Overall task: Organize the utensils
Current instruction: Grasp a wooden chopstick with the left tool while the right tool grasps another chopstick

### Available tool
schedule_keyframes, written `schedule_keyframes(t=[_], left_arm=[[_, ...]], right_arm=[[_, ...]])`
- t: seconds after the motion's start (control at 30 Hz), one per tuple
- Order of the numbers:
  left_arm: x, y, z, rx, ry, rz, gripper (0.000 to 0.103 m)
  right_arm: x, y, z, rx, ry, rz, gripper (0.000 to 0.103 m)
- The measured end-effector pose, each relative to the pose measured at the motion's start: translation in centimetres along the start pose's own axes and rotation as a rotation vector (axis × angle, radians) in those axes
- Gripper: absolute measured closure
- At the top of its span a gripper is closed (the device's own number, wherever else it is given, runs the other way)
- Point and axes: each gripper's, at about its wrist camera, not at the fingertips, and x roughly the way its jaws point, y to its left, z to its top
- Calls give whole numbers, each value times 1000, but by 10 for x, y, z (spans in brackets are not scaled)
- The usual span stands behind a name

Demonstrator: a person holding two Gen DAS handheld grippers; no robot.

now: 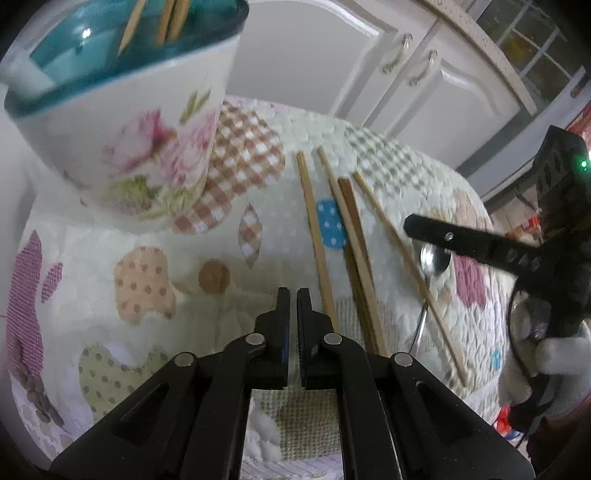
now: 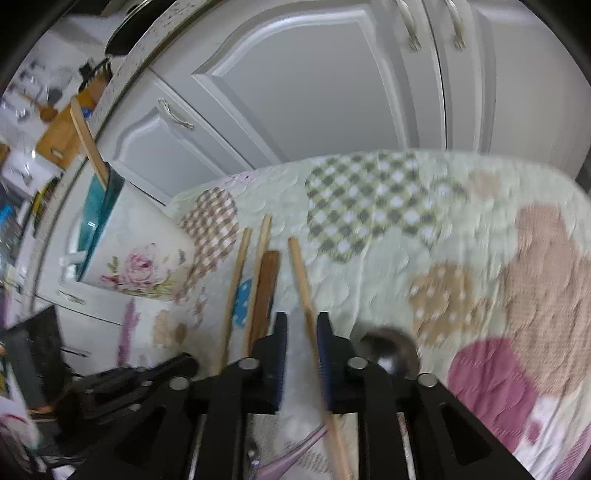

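Straddling 1 chopstick (image 2: pixel 308 314), right gripper (image 2: pixel 302 325) jaws ajar.

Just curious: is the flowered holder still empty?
No, the flowered holder already has wooden chopsticks standing inside its teal rim.

Left wrist view: looks steeply down along its own fingers (image 1: pixel 292 295) at the quilted cloth (image 1: pixel 155 236), very near the flowered holder (image 1: pixel 122 122). Right wrist view: looks steeply down from the other side, close over the chopsticks (image 2: pixel 304 288). Shared: the holder (image 2: pixel 140 254), the chopsticks (image 1: pixel 317 236), the spoon (image 1: pixel 432 260) (image 2: pixel 391 350) and the white cupboard doors (image 1: pixel 424 74) (image 2: pixel 314 81) behind.
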Motion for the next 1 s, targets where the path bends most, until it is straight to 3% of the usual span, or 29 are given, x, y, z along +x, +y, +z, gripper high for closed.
schedule_keyframes(t=[0.13, 0.33, 0.5, 0.6, 0.87, 0.9, 0.93, 1.0], left_arm=[[5, -9, 14, 13, -19, 18, 99], [24, -20, 30, 29, -19, 75, 85], [38, -18, 39, 19, -10, 103, 82], [43, -18, 46, 15, -14, 109, 82], [51, -19, 62, -17, -17, 70, 83], [52, -18, 63, -18, -16, 61, 86], [53, -17, 64, -17, -15, 58, 95], [53, -15, 65, -22, -19, 44, 98]], right_arm=[[14, 5, 10, -83, 23, -77, 87], [32, 6, 25, -116, 46, -96, 87], [42, 15, 33, -176, 44, -121, 91], [40, 6, 35, -138, 37, -96, 97], [25, -24, 31, -10, 36, -14, 98], [23, -24, 30, -11, 38, -14, 98], [23, -24, 30, -13, 40, -13, 98], [21, -23, 28, -17, 39, -10, 98]])
